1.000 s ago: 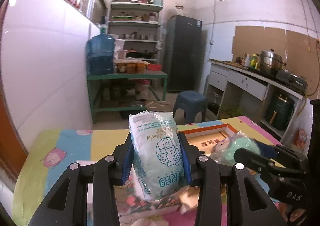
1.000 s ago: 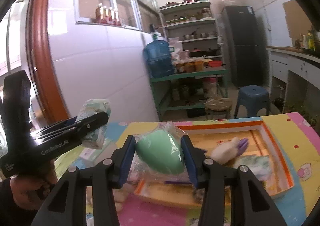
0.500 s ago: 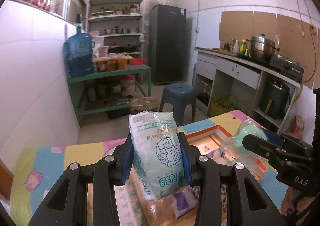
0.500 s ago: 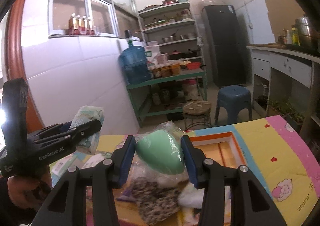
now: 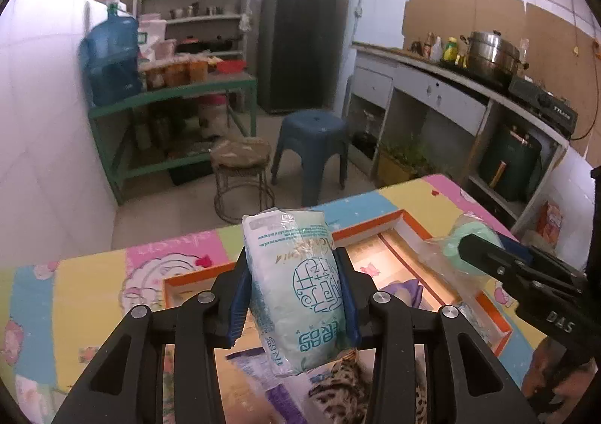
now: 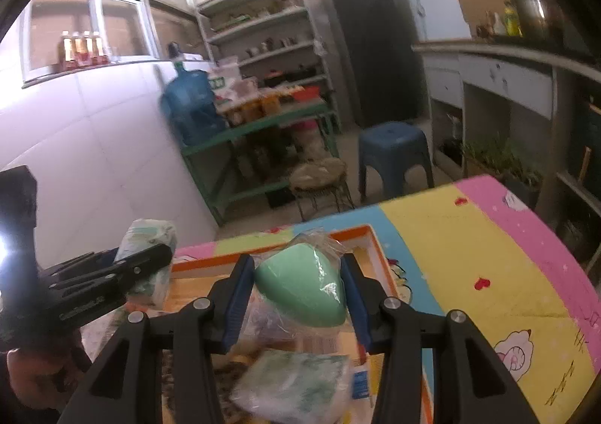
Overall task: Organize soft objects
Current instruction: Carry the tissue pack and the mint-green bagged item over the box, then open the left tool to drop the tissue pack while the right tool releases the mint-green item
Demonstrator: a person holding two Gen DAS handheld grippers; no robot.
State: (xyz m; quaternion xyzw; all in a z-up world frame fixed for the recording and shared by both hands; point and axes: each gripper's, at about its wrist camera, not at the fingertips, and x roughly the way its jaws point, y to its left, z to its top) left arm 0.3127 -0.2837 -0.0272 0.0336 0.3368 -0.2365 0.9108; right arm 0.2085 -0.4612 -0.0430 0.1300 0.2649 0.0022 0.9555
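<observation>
two soft loads hanging over the tray

both grippers are swinging over the orange tray [image 5: 379,226]. left gripper [image 5: 296,296] is clenching a tissue pack [image 5: 296,285]; right gripper [image 6: 298,292] is squeezing a bagged green sponge [image 6: 300,288], whose slick wrap risks slipping onto clutter.

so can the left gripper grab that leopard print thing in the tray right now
Probably not yet. The left gripper is shut on a tissue pack, so its jaws are full. The leopard print cloth lies uncovered in the orange tray just below.

Bagged green sponge [image 6: 300,292] between right gripper [image 6: 296,302] fingers [image 6: 234,302], above orange tray [image 6: 379,255]
</observation>
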